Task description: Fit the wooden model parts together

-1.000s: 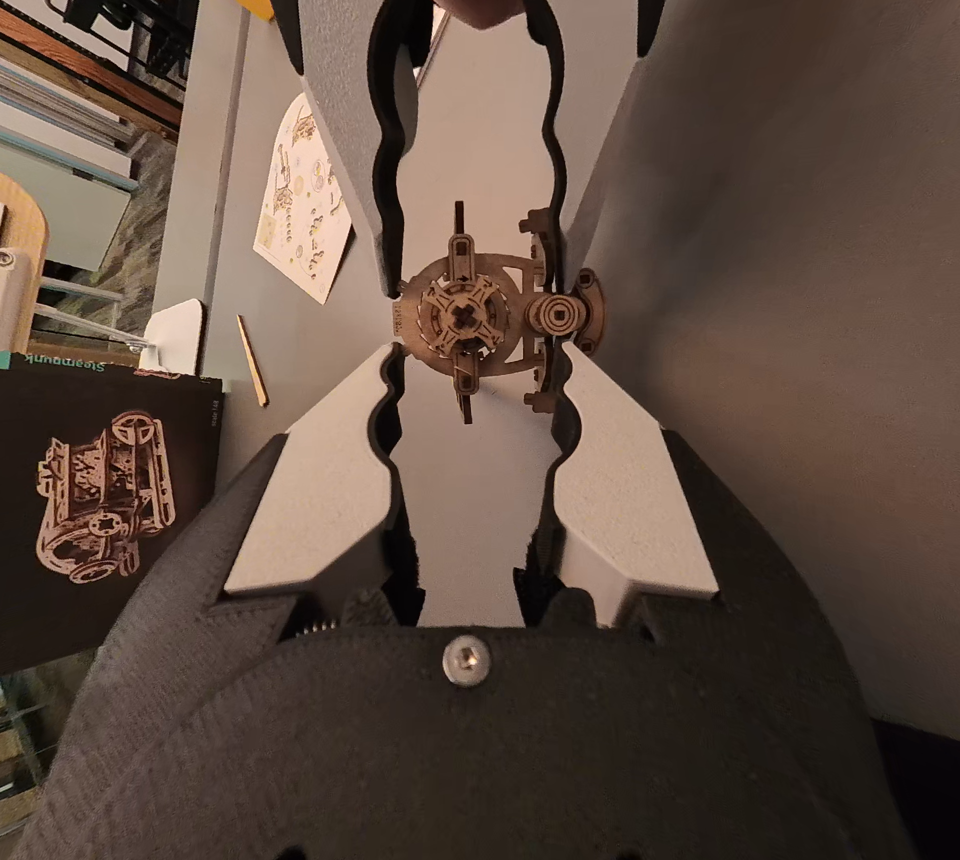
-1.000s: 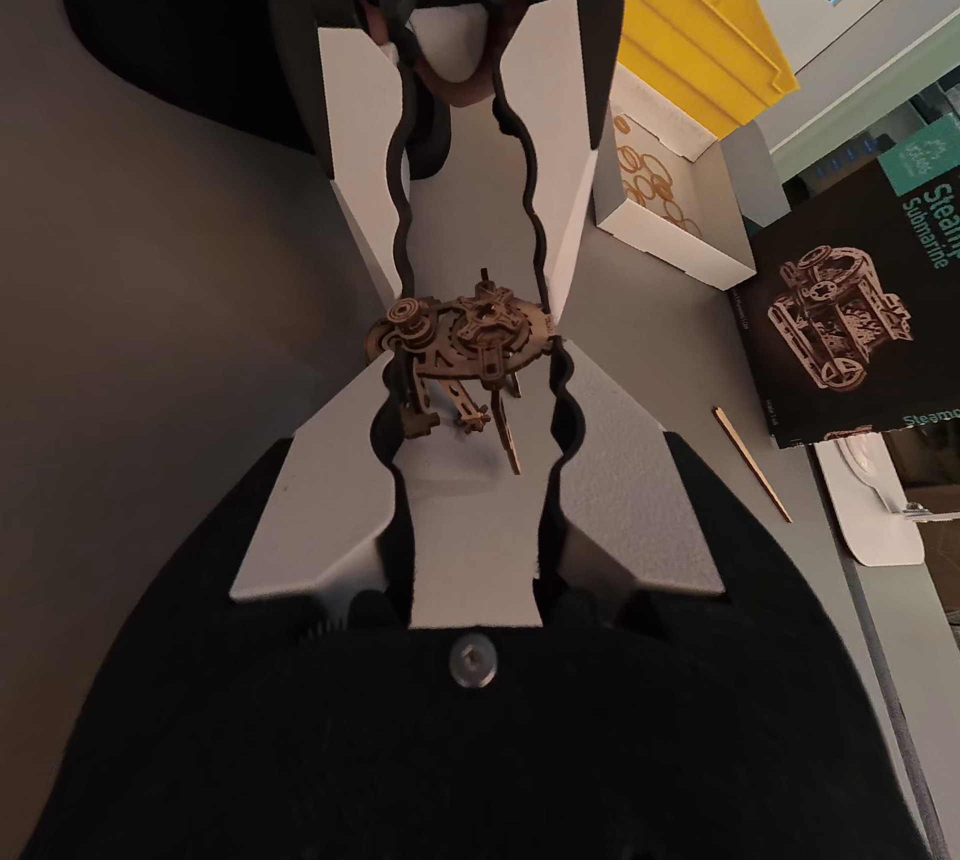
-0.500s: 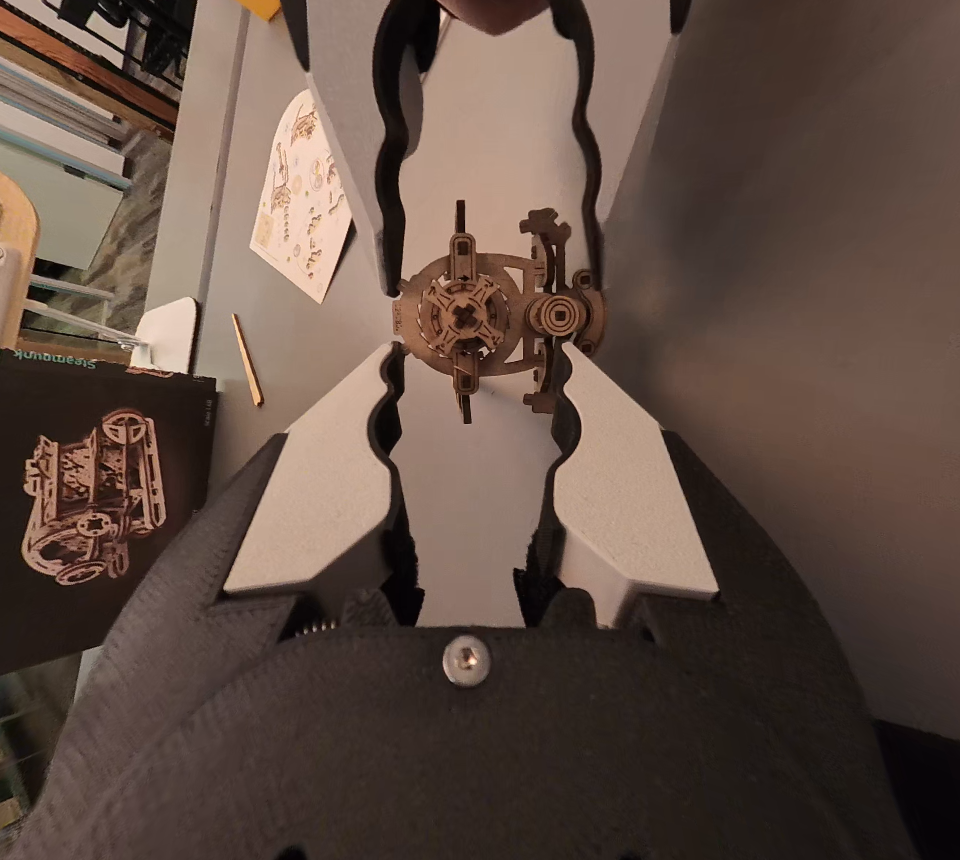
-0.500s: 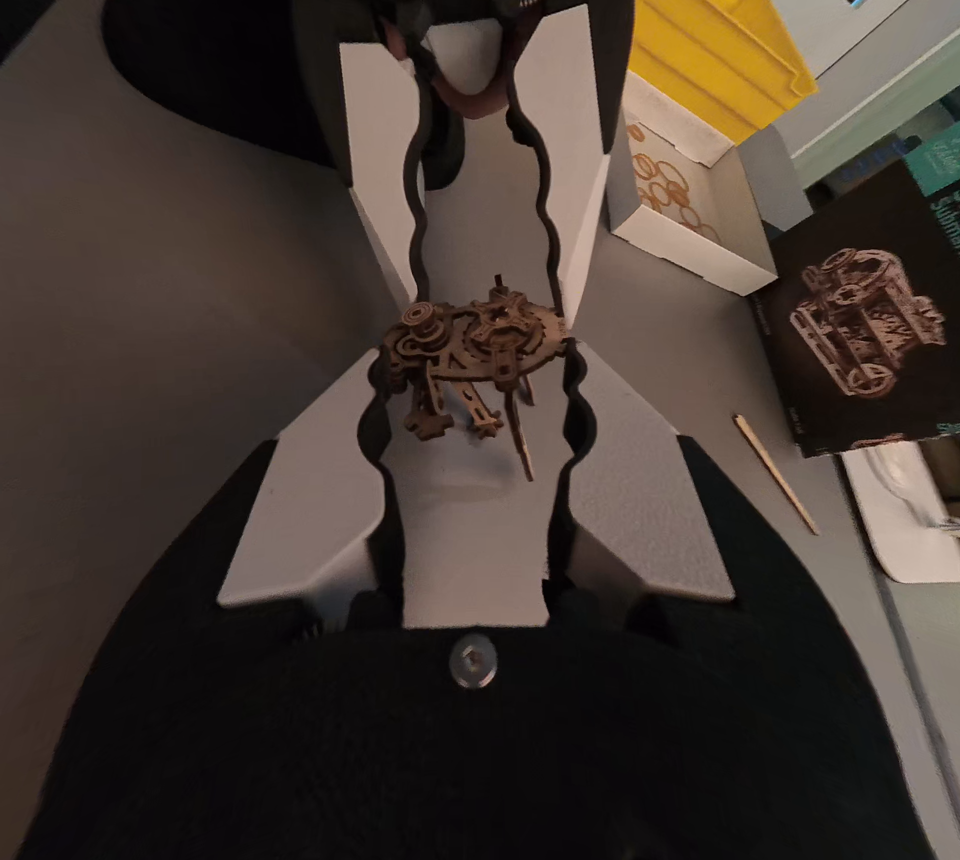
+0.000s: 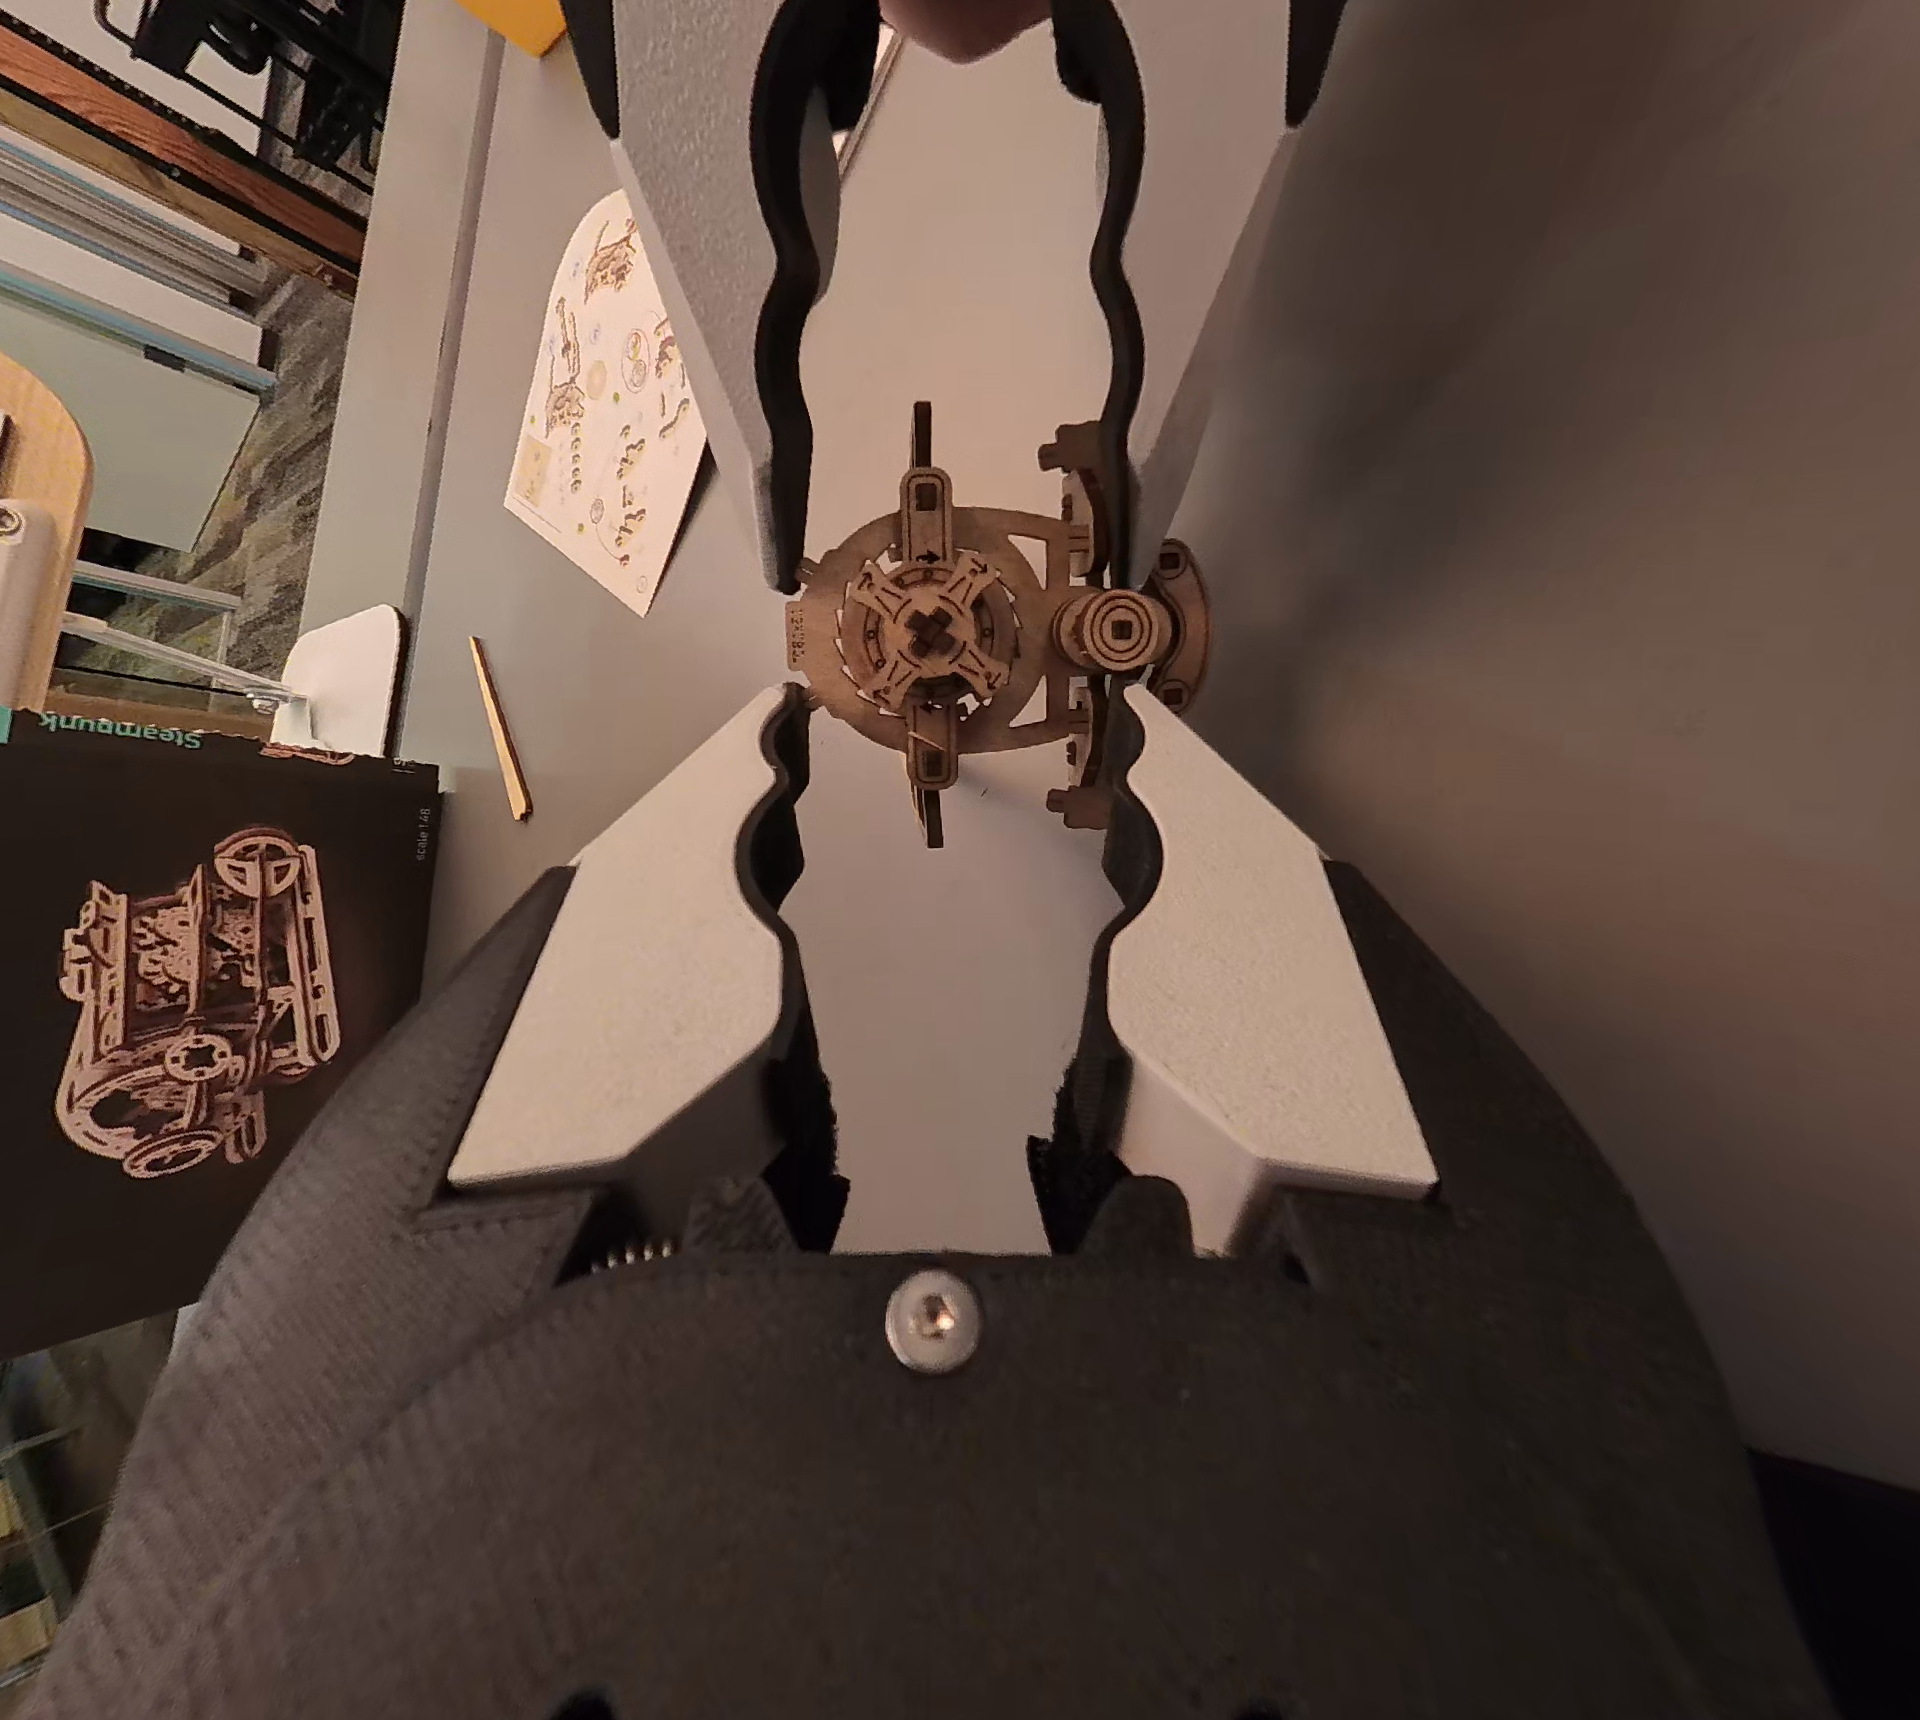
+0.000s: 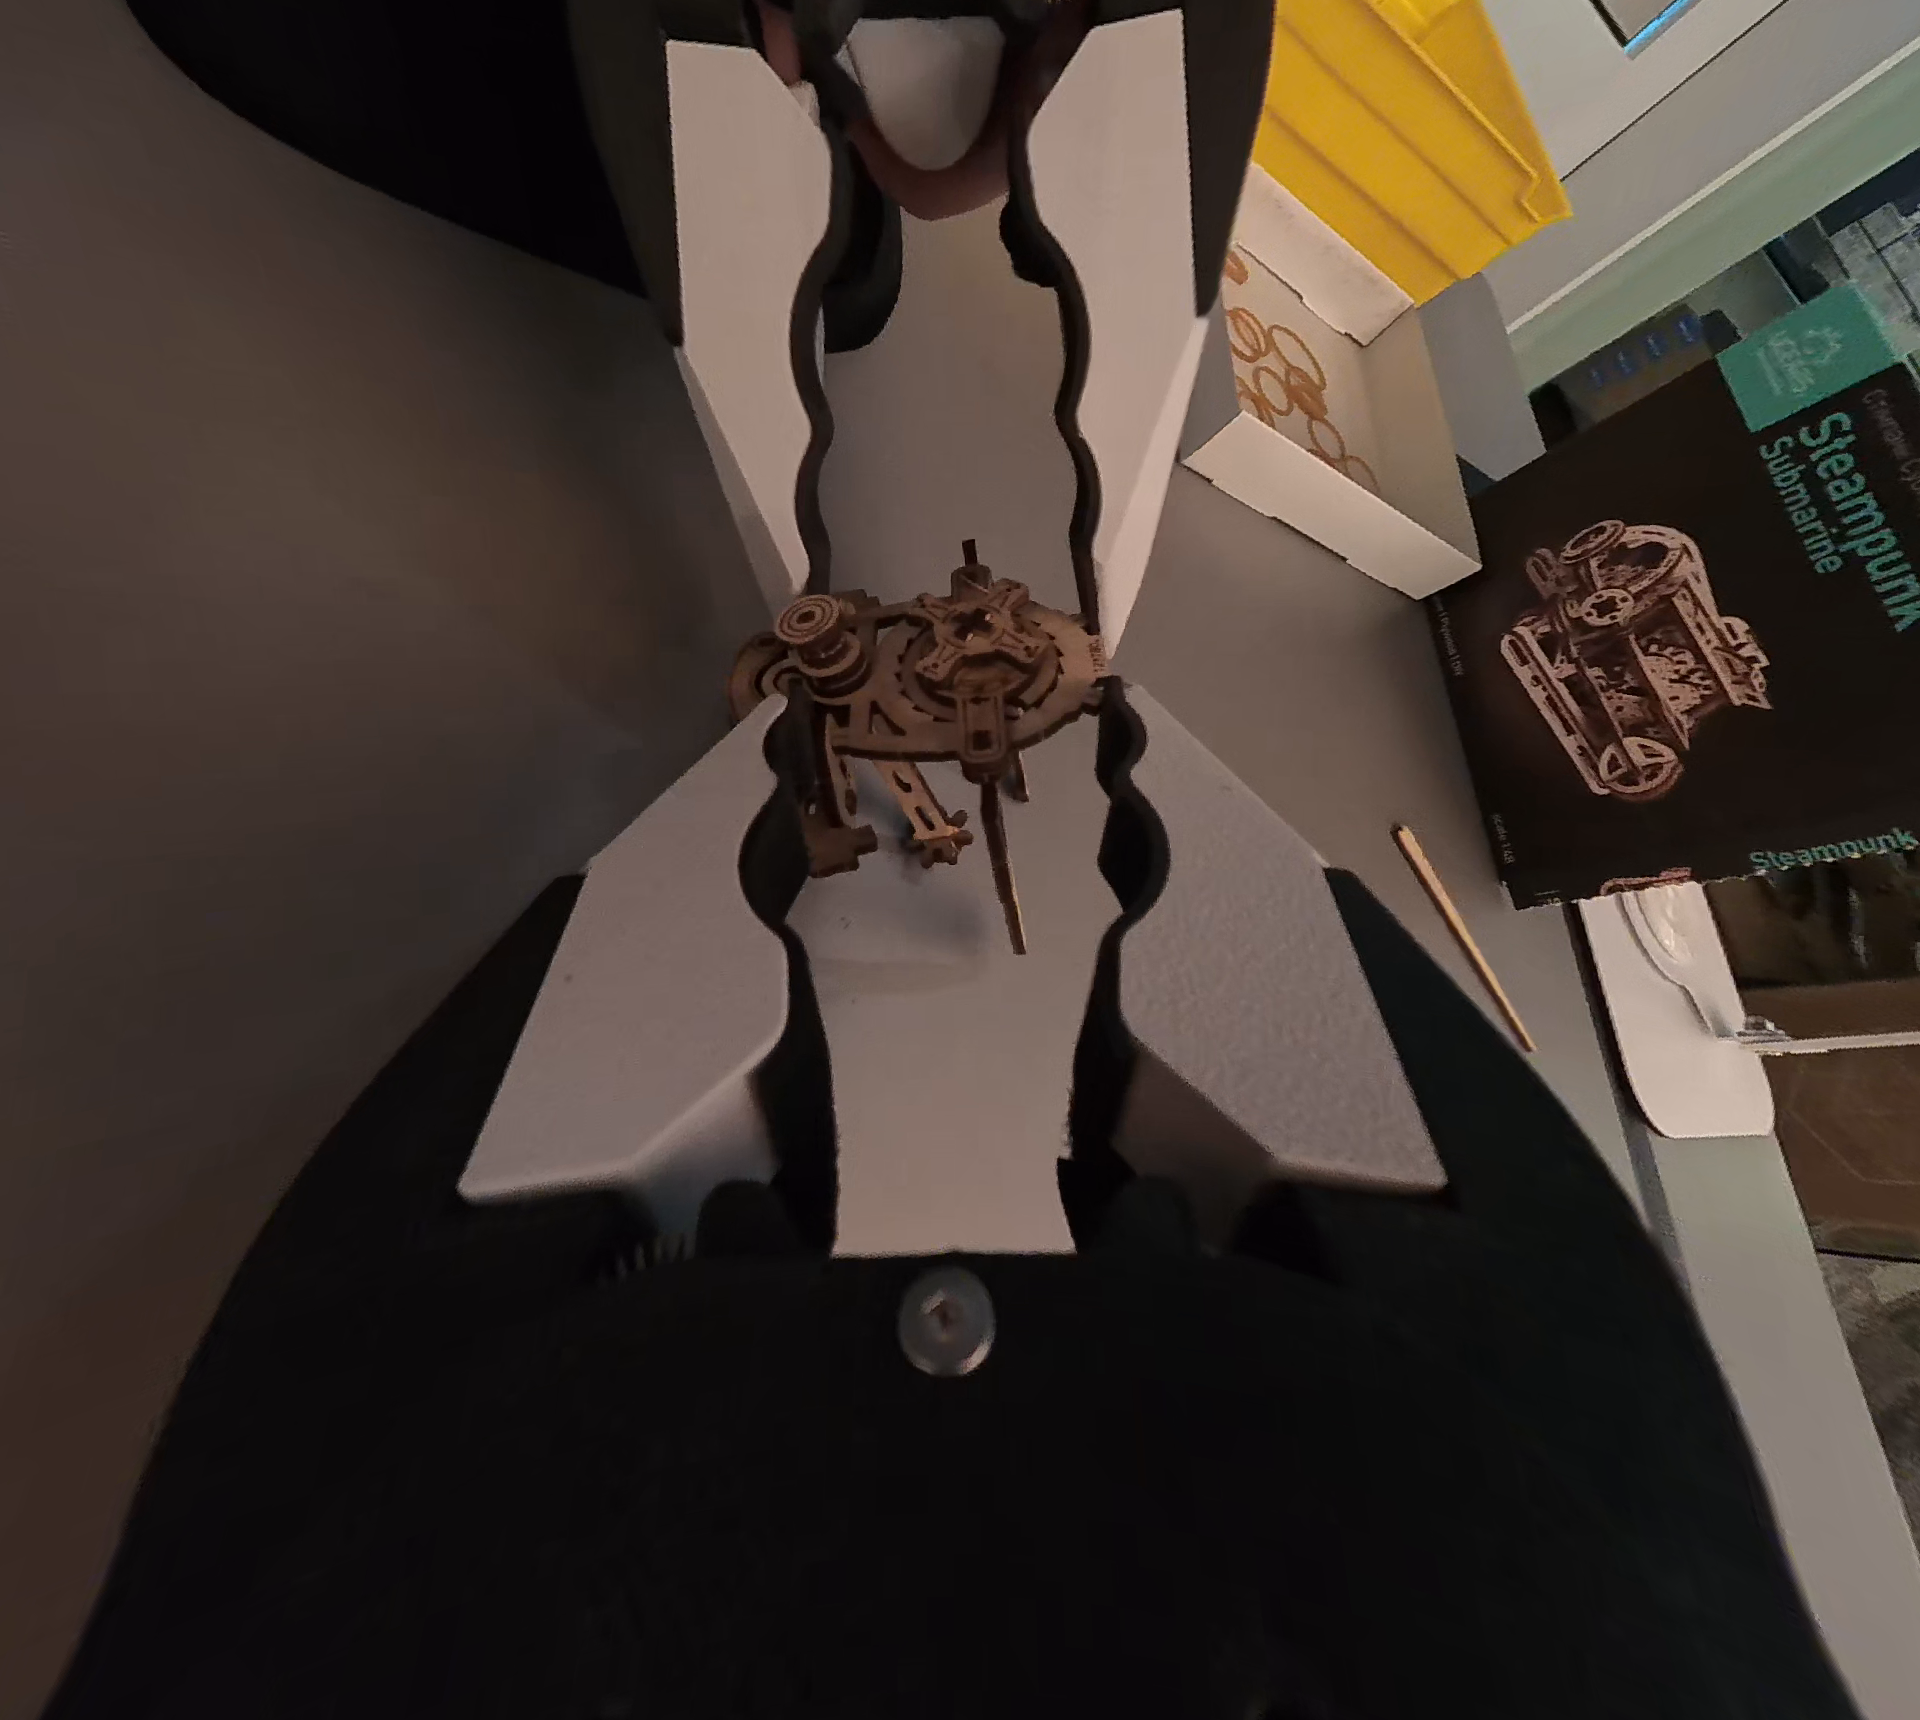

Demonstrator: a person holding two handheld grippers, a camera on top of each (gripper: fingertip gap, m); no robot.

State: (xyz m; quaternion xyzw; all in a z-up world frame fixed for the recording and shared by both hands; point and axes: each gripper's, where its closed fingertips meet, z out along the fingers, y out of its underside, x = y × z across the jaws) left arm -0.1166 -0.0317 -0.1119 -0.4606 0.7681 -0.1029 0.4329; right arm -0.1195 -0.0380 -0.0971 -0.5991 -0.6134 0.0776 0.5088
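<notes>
One wooden model (image 5: 940,642), two tools, one stick (image 5: 500,730), one yellow bin (image 6: 1382,70)

Wooden model (image 5: 940,631): tan-brown, engraved. Table (image 5: 1558,527): grey. Bin (image 6: 1392,91): yellow. Box (image 6: 1704,631): black with teal strip. Gripper fingers (image 5: 665,974): white, black-edged.

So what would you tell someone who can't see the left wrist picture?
Two grippers, the left gripper below and the right gripper above, pinch a small wooden model from opposite sides over a grey table.
</notes>
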